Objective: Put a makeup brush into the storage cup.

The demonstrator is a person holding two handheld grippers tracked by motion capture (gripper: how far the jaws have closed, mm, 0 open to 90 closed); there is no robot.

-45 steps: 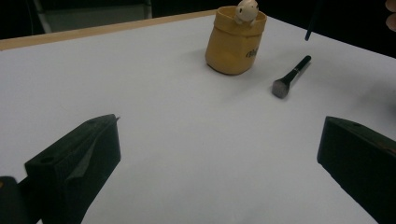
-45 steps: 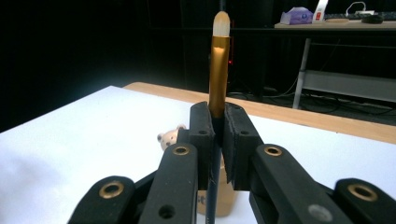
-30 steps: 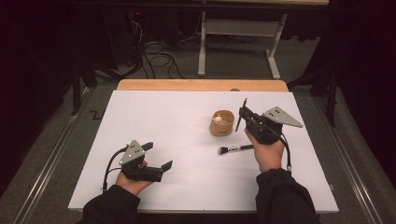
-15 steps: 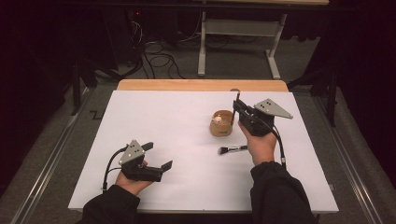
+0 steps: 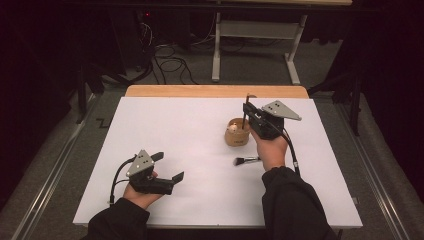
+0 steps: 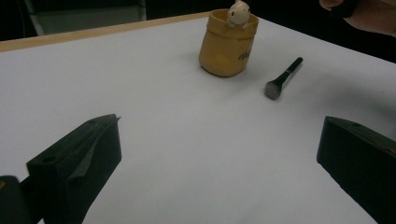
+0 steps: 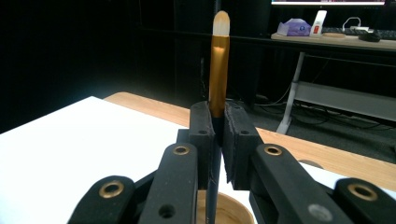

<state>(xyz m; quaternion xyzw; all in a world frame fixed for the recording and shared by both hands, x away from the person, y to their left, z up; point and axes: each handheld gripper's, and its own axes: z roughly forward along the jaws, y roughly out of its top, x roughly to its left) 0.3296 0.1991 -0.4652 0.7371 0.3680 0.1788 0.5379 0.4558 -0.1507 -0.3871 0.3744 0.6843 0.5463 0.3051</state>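
The cup (image 5: 238, 132) stands right of centre on the white sheet (image 5: 165, 130). A makeup brush (image 5: 246, 160) lies just below it. A thin brush (image 5: 244, 111) stands upright, seemingly over the cup's rim.

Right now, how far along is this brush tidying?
Nothing looks stored yet. In hand: the right tongs clamp a gold-banded brush upright over the tan cup. Left: lower it in, then the black brush on the table; the left tongs wait open.

The high view looks forward and down on the whole table (image 5: 165, 130). The left gripper view sits low, close to the table, facing the cup (image 6: 227, 44). The right gripper view looks level, just above this same cup (image 7: 224, 210).
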